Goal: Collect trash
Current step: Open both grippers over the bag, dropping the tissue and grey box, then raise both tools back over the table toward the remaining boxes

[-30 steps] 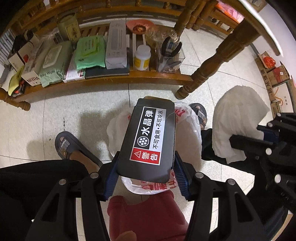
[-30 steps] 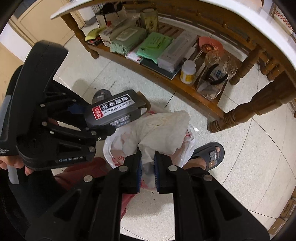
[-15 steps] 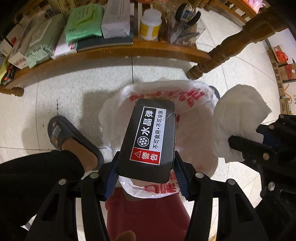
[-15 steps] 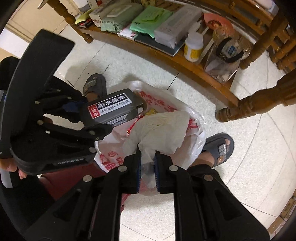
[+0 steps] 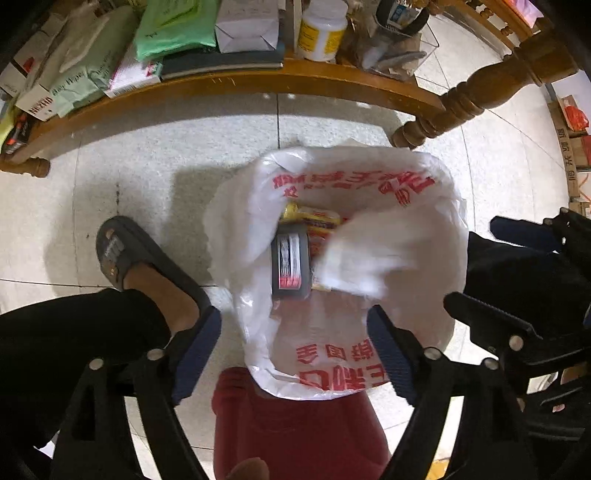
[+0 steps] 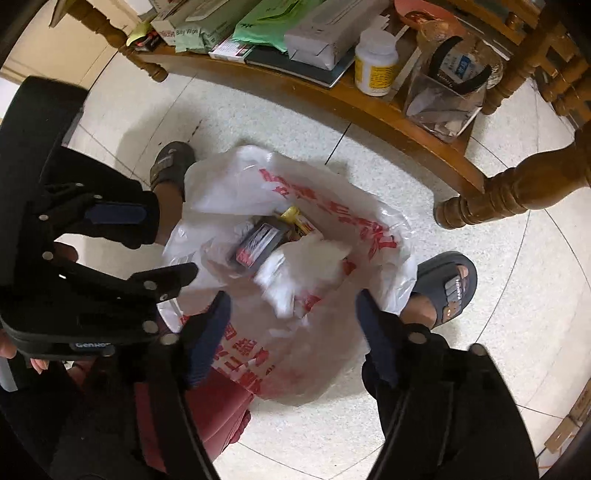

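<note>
A white plastic bag (image 5: 354,177) (image 6: 229,184) with red print lines a red bin (image 5: 295,424) on the floor below both grippers. Inside it lie the black box (image 5: 290,264) (image 6: 258,242) with its red and white label, a crumpled white tissue (image 5: 373,254) (image 6: 299,273), blurred as it falls, and a yellow wrapper (image 5: 310,216). My left gripper (image 5: 293,347) hangs over the bag, jaws opening, nothing between them. My right gripper (image 6: 291,325) is likewise opening and empty above the bag; the left gripper (image 6: 122,251) shows at its left.
A wooden table's low shelf (image 5: 229,79) holds wipes packs, boxes, a white bottle (image 5: 321,29) and a clear holder. Its turned leg (image 5: 458,110) stands right of the bag. A person's sandalled feet (image 5: 125,254) (image 6: 448,288) flank the bin.
Both grippers sank toward the bag and their jaws opened. The black box dropped out of the left gripper and the tissue out of the right; both are now in the bag.
</note>
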{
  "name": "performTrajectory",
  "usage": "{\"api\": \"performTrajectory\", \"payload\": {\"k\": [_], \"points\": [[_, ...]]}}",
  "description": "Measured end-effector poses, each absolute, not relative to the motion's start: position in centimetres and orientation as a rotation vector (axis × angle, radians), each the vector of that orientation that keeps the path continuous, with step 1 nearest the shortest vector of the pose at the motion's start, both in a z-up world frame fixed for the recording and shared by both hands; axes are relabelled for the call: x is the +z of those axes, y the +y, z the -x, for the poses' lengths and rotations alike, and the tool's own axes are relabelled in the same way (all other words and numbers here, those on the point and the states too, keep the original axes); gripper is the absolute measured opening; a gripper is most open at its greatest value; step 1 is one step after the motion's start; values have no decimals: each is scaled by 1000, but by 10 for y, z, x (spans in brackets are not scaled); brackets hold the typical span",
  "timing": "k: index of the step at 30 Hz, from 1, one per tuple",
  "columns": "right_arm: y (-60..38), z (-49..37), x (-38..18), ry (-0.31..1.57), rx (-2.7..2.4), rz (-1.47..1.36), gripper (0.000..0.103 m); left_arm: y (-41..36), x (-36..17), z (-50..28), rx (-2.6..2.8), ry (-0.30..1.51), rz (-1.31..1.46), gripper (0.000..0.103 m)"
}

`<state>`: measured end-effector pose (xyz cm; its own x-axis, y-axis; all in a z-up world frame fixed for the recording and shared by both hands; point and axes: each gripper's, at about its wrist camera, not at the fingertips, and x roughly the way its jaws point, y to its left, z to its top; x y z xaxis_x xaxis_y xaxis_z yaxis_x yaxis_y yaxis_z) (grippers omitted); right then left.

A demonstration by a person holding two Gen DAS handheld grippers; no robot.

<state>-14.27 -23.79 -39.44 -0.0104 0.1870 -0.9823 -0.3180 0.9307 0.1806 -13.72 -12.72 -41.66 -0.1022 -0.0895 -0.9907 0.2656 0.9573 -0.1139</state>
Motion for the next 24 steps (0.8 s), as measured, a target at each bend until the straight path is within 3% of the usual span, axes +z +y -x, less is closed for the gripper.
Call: {"api": "performTrajectory", "payload": {"k": [15, 24], "points": [[-242, 140, -380, 1498, 405, 75, 71, -114, -399, 127, -263, 1591, -37, 80], [-241, 139, -339, 1428, 423, 68, 72, -105, -357, 118, -275, 1487, 11, 80]]}}
